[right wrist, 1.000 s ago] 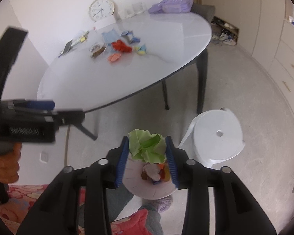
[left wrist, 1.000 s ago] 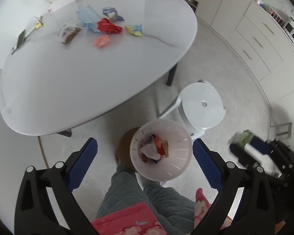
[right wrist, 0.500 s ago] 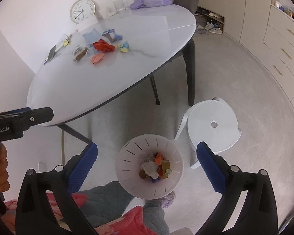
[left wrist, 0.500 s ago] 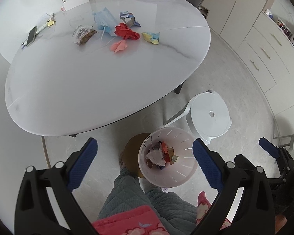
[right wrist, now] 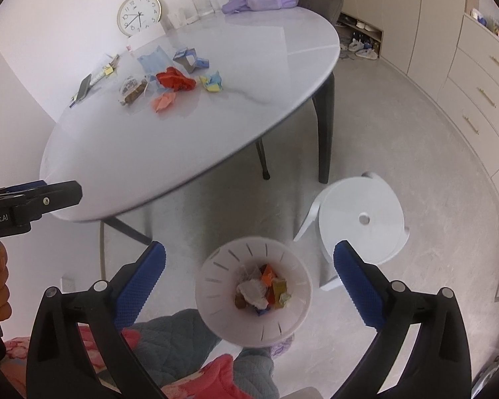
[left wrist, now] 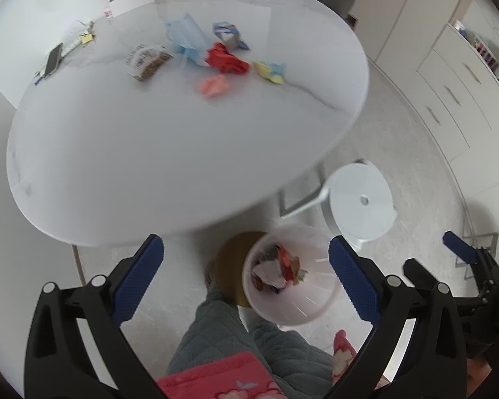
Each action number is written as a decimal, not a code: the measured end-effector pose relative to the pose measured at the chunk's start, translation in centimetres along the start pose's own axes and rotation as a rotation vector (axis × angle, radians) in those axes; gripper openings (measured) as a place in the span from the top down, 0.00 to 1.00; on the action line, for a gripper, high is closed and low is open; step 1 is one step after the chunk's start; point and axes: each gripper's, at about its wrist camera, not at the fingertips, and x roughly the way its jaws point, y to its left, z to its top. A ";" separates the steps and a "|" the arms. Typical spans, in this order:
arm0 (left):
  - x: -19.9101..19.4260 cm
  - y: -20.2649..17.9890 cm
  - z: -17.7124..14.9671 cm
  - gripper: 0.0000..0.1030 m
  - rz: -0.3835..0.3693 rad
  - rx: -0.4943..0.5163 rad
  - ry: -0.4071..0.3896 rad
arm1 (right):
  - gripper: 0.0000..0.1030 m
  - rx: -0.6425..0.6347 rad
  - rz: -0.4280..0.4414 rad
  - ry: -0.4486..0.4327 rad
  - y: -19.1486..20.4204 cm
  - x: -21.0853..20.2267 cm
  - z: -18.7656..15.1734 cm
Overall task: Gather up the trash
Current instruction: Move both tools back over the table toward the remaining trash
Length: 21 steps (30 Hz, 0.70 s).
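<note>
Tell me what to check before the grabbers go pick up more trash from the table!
1. Right gripper empty and open: ok.
2. Left gripper empty and open: ok.
3. White bin has room: ok, trash only covers its bottom.
4. Trash left on the table: ok, red wrapper, pink paper, yellow-blue wrapper wait there.
5. Phone and clock are not trash: ok, they sit apart from the pile.
6. White stool out of the way: cannot tell.

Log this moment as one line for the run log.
stage: between pickups | left gripper: open, empty | right gripper: open, empty, above bin | bin: holds wrappers | table: scraps left
</note>
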 end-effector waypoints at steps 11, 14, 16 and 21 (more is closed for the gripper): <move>3.2 11.1 8.4 0.08 0.083 -0.077 -0.056 | 0.03 -0.081 -0.026 -0.032 7.2 4.9 10.2; 4.7 14.5 11.0 0.08 0.094 -0.091 -0.071 | 0.03 -0.106 -0.016 -0.031 9.3 6.9 13.2; 5.7 16.1 12.3 0.08 0.098 -0.085 -0.074 | 0.03 -0.124 -0.002 -0.027 10.4 8.2 14.7; 8.6 19.2 15.3 0.08 0.097 -0.040 -0.069 | 0.03 -0.170 0.028 -0.018 12.1 12.1 18.7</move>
